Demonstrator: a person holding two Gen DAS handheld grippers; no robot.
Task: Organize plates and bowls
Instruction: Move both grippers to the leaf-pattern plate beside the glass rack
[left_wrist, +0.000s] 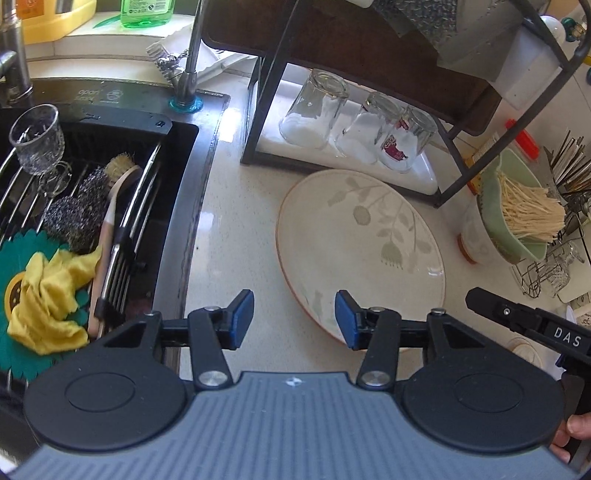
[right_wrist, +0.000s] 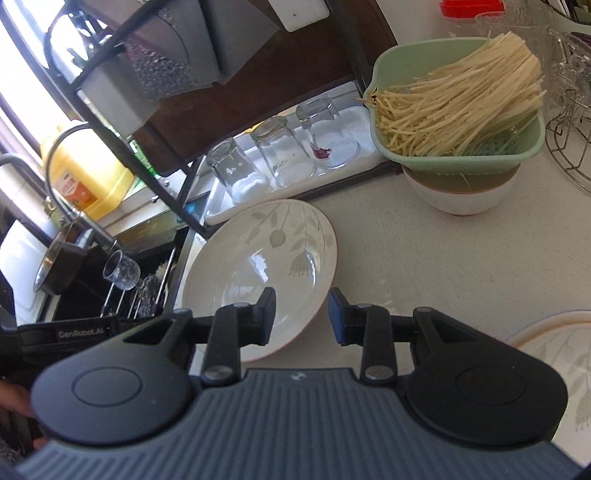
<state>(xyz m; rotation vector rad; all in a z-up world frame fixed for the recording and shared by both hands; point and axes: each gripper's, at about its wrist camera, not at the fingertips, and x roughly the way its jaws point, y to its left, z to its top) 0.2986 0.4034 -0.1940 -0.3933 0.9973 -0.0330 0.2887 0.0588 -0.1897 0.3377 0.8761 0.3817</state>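
Careful: both your left gripper (left_wrist: 294, 319) and right gripper (right_wrist: 302, 316) gape empty over the leaf-patterned plate (left_wrist: 360, 247), whose glazed rim could slip toward the sink (left_wrist: 110, 206).

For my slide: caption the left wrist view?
Open left tongs hover at the plate's near rim, beside the sink.

The plate (left_wrist: 354, 254) is cream with a pale grey-green leaf pattern and a thin orange rim. A mint-green colander (right_wrist: 469, 155) sits on a white bowl (right_wrist: 458, 197); the tongs' pads (left_wrist: 242, 317) are blue.
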